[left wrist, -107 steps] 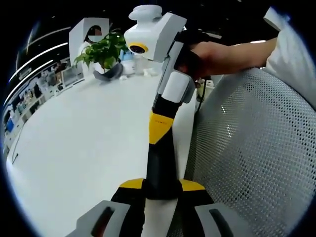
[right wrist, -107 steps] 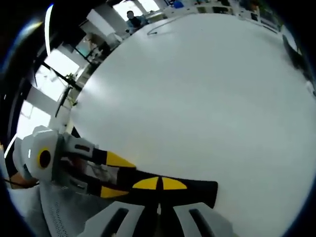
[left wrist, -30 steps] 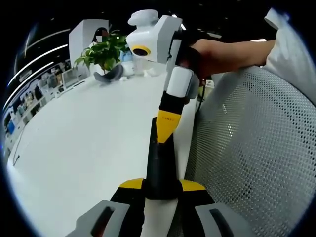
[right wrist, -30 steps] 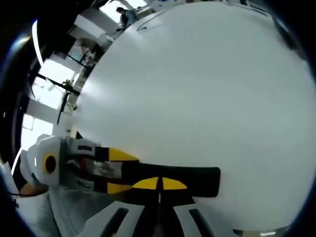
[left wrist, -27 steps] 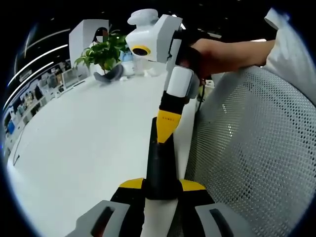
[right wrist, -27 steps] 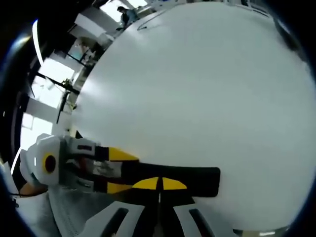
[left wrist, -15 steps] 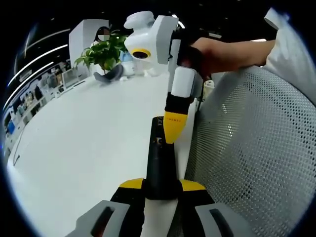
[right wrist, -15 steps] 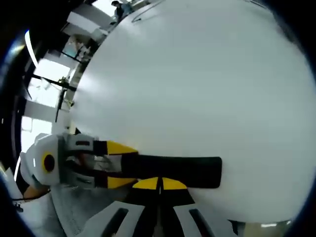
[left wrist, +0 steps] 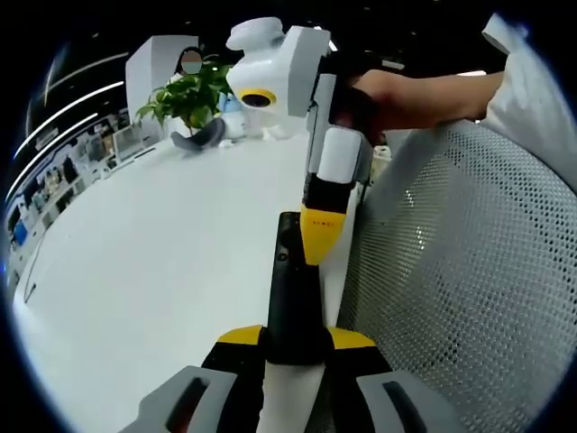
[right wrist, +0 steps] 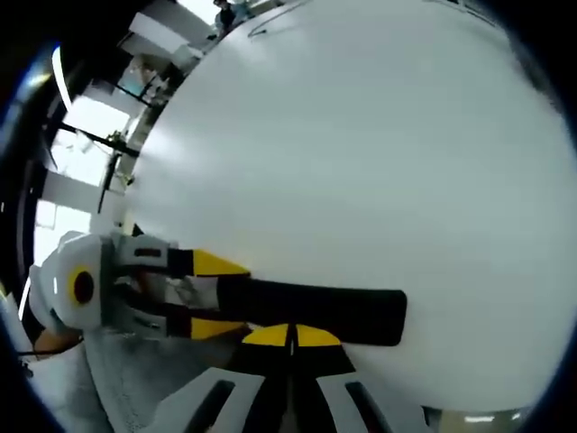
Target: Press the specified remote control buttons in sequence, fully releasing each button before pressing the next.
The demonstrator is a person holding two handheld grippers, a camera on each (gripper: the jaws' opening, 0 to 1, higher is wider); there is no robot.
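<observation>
My left gripper (left wrist: pixel 293 338) is clamped on the near end of the black remote (left wrist: pixel 290 289), yellow-tipped jaws on either side of it; the remote sticks out forward over the white table (left wrist: pixel 153 271). My right gripper (left wrist: pixel 320 236) comes into the left gripper view from above, pointing down, with my hand (left wrist: pixel 397 95) wrapped on its grip. Its yellow tip sits on or just over the remote's far upper face; I cannot tell if it's actually touching.

In the right gripper view my right gripper (right wrist: pixel 288 338) has its jaws closed together, nothing between them, tips right above the remote (right wrist: pixel 315 311), which lies across the frame. The left gripper (right wrist: pixel 194 293) enters from the left there, its two yellow jaws pinching the remote's end top and bottom.

The left gripper view also has a grey mesh chair back (left wrist: pixel 460 289) at right, just beside the table edge, my white sleeve (left wrist: pixel 541 99) above it, and a potted plant (left wrist: pixel 189 95) at the table's far end. The right gripper view gives mostly bare table (right wrist: pixel 361 153) plus bright windows (right wrist: pixel 86 126) far left. Buttons on the remote are too small to read, only a small dot or two near the tip.
</observation>
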